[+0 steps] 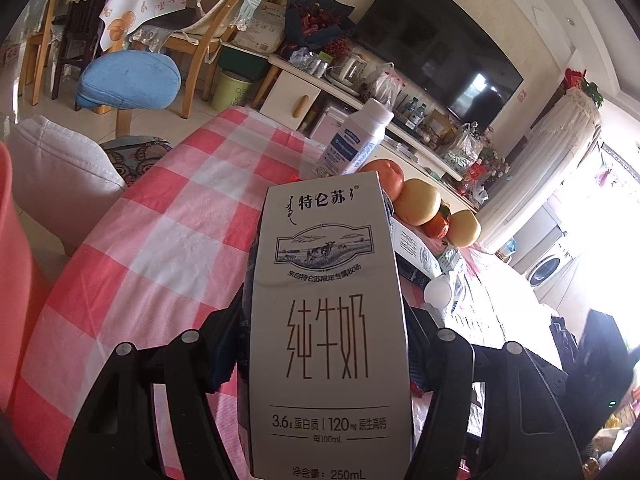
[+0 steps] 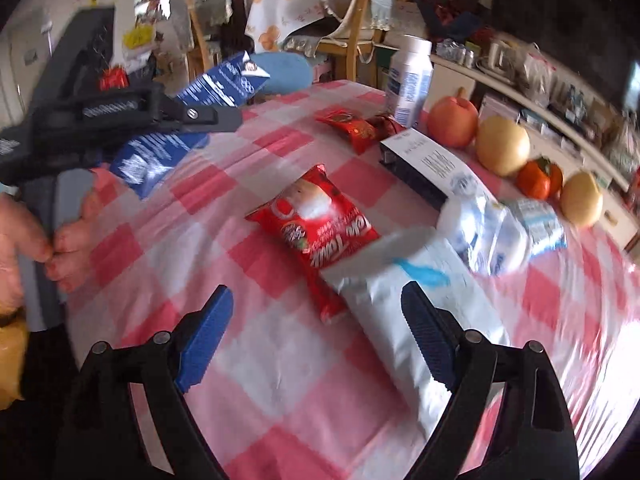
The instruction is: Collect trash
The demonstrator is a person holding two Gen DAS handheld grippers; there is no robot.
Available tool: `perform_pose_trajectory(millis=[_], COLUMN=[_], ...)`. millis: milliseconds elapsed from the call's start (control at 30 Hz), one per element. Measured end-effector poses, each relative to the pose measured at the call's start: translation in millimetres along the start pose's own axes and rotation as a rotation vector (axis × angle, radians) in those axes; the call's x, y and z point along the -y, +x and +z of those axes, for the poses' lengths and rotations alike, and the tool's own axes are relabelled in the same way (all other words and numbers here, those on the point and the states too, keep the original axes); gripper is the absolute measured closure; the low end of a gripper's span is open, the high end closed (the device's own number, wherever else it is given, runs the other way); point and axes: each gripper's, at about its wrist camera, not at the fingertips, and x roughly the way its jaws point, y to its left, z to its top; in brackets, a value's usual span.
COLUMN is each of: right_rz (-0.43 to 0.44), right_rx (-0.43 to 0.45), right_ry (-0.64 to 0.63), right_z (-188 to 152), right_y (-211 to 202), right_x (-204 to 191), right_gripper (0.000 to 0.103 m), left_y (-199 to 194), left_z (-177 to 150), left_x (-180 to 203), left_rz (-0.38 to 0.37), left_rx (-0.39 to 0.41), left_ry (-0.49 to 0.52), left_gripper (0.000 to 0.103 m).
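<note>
My left gripper (image 1: 326,320) is shut on a white milk carton (image 1: 324,320) and holds it above the pink checked tablecloth (image 1: 160,208). The right wrist view shows that gripper at the left with the carton's blue side (image 2: 216,88). My right gripper (image 2: 316,304) is open and empty, low over the table. Between and ahead of its blue pads lie a red snack wrapper (image 2: 316,224) and a white plastic pouch (image 2: 416,300). A second red wrapper (image 2: 352,124) lies farther back. Crumpled white and blue packaging (image 2: 496,232) lies to the right.
A white bottle (image 2: 410,80) stands at the table's far edge, also in the left wrist view (image 1: 356,140). A dark flat box (image 2: 420,168) and a row of fruit (image 2: 504,146) lie at the right. Chairs (image 1: 132,76) and a TV cabinet (image 1: 360,92) stand beyond the table.
</note>
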Motion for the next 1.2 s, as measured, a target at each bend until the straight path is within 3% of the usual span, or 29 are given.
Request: perform_pose_trajectory(millis=[333,467,1200], right_rz=[0.009,0.013,-0.082], right_rx=[-0.079,-0.085,-0.035], right_ry=[-0.028,-0.016,0.037], right_z=[43.1,49.1,61.6], right_y=[62.6,71.6,73.9], right_x=[9.7,11.3,-9.7], right_gripper=[0.017,0.032,0.061], left_y=[-16.0,-22.1,-52.8], left_z=[12.3,16.5,25.5], left_x=[-17.4,-24.2,-47.9], left_rz=[0.024,0.039,0.086], left_rx=[0.04,0.052,0.131], left_ry=[-0.018,-0.023,-0.058], left_gripper=[0.037,0.037,0.037])
